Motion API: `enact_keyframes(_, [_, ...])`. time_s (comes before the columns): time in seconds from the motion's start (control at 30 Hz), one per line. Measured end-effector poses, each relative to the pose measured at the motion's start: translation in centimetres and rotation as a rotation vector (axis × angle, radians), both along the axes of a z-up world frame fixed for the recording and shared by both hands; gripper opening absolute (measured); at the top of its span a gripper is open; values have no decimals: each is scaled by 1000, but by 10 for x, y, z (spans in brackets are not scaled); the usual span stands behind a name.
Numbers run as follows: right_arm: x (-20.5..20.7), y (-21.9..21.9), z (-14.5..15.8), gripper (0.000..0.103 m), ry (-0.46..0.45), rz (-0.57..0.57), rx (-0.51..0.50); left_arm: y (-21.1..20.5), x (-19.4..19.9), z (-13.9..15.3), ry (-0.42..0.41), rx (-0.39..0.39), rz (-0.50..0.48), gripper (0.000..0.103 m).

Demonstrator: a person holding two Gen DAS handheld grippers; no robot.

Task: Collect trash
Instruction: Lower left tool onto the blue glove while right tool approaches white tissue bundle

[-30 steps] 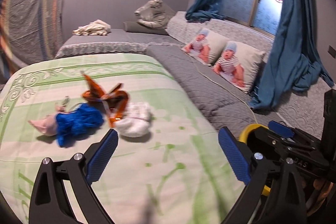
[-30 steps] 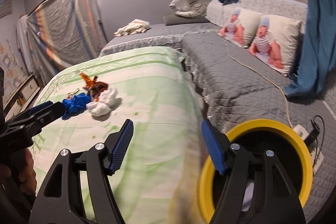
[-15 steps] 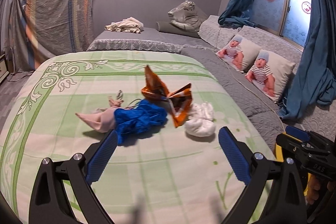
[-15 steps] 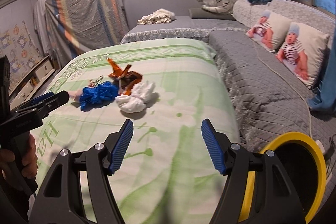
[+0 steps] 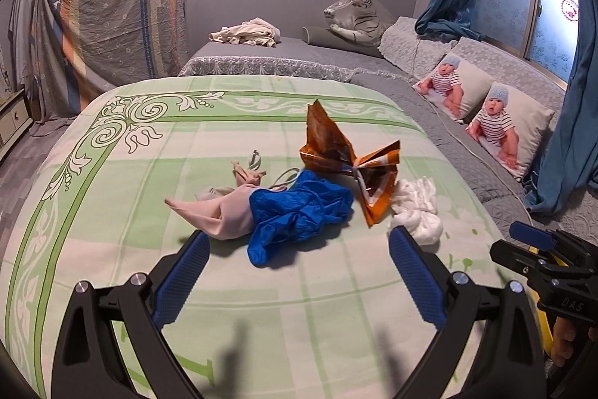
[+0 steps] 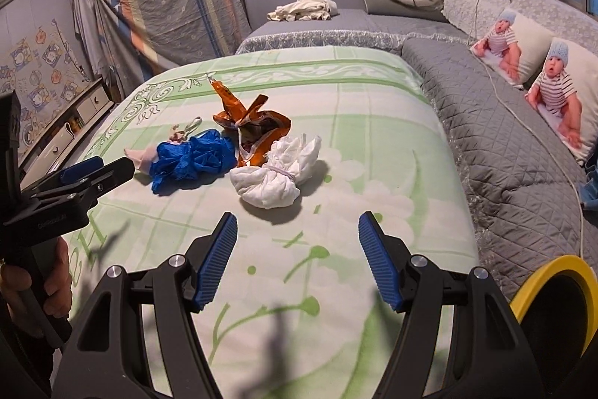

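1. Your left gripper [image 5: 297, 262] hangs with jaws wide apart, empty, just short of the blue glove [image 5: 299, 212].
2. Your right gripper [image 6: 297, 258] likewise, jaws parted, holding nothing.
3. Orange wrapper [image 6: 250, 122] and white wad [image 6: 274, 171] lie clustered on the bed [image 6: 355, 122].

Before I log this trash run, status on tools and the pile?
Left tool and right tool open, empty. Blue glove, orange wrapper, white wad on green bedspread, untouched. Nothing blocking.
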State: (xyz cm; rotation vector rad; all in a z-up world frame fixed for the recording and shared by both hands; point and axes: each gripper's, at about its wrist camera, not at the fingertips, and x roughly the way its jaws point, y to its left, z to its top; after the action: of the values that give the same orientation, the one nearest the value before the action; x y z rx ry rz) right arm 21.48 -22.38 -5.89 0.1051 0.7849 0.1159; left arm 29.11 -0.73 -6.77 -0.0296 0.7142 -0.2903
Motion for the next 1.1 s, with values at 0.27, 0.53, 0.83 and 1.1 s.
enact_keyframes(0.27, [27, 9, -14, 64, 46, 21, 21, 2, 19, -6, 17, 19, 23, 93])
enact_keyframes(0.53, [60, 15, -29, 64, 91, 37, 26, -6, 37, -9, 22, 28, -5, 93])
enact_keyframes(0.83, [86, 14, -40, 64, 136, 60, 52, -33, 62, -14, 25, 76, -68, 93])
enact_keyframes(1.1, [97, 13, -49, 63, 173, 80, 100, -54, 79, -32, 63, 142, -120, 79])
